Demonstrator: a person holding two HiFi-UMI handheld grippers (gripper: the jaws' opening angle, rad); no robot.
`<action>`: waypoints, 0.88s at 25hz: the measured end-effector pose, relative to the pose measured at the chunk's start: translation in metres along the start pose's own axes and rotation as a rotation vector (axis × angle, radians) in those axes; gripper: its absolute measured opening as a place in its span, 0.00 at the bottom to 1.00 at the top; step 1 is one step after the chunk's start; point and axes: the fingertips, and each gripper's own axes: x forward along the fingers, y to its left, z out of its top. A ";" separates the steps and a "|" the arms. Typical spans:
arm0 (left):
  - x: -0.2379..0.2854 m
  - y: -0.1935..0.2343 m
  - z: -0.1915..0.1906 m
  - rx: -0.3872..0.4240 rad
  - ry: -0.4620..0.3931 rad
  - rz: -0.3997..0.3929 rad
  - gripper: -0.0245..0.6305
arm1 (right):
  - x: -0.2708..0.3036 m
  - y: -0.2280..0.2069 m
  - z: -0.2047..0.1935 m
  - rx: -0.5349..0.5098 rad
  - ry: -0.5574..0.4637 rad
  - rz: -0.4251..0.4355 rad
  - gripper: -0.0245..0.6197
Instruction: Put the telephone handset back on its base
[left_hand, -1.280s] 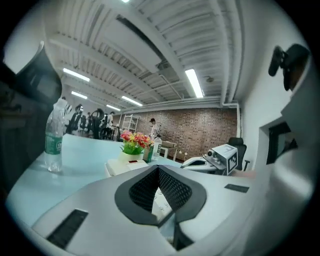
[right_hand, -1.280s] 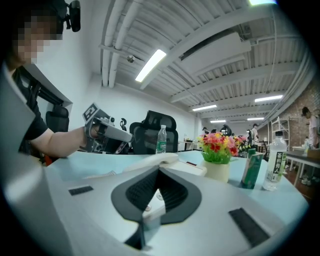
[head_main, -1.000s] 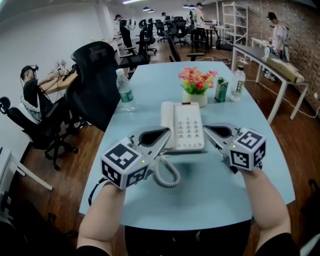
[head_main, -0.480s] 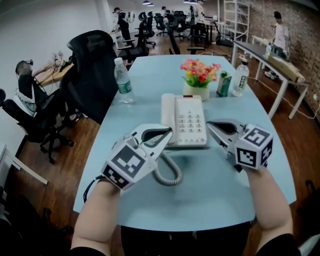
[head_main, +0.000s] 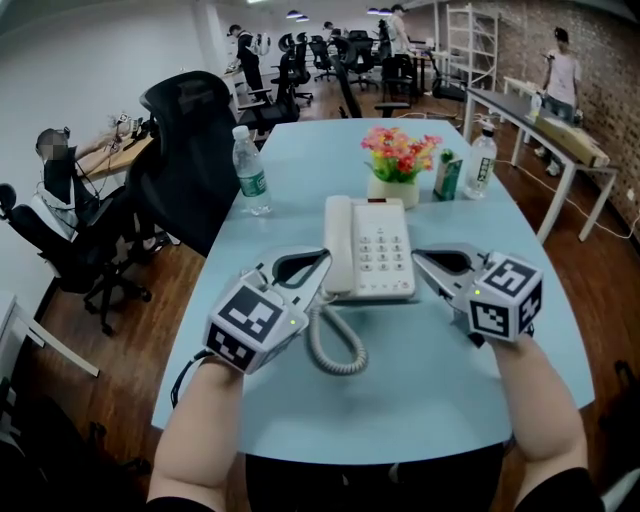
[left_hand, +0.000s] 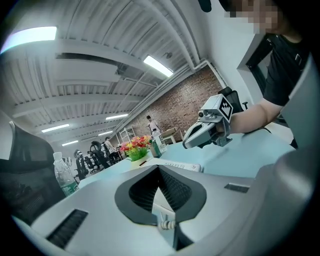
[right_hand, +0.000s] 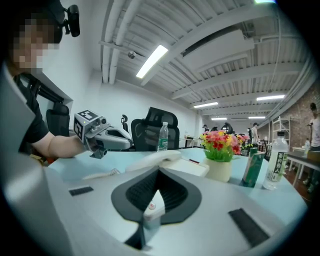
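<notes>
The white telephone base (head_main: 384, 252) lies mid-table with its keypad up. The white handset (head_main: 338, 243) rests along the base's left side, and its coiled cord (head_main: 330, 347) loops toward me. My left gripper (head_main: 324, 263) is shut and empty, its tip just left of the handset's near end. My right gripper (head_main: 418, 257) is also shut and empty, just off the base's right edge. In the right gripper view the handset (right_hand: 152, 159) lies on the base (right_hand: 192, 166), with the left gripper (right_hand: 131, 145) beyond it. In the left gripper view the right gripper (left_hand: 185, 145) hovers past the base (left_hand: 180, 165).
Behind the phone stand a pot of flowers (head_main: 398, 165), a green carton (head_main: 445, 176) and a clear bottle (head_main: 480, 166). A water bottle (head_main: 250, 173) stands at the table's left edge, next to a black chair (head_main: 195, 150). People are in the room behind.
The handset stays on the base. My left gripper rolled a little and settled back beside the handset. The right gripper has barely shifted, and both stay shut.
</notes>
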 end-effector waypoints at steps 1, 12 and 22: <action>0.000 0.001 -0.001 0.001 0.004 0.003 0.04 | 0.000 0.000 0.000 0.001 0.001 0.000 0.06; 0.001 0.003 -0.005 -0.009 0.027 0.019 0.04 | -0.001 0.003 0.003 -0.054 0.011 -0.018 0.06; 0.002 0.008 -0.011 -0.015 0.050 0.053 0.04 | 0.000 0.004 0.001 -0.059 0.014 -0.013 0.06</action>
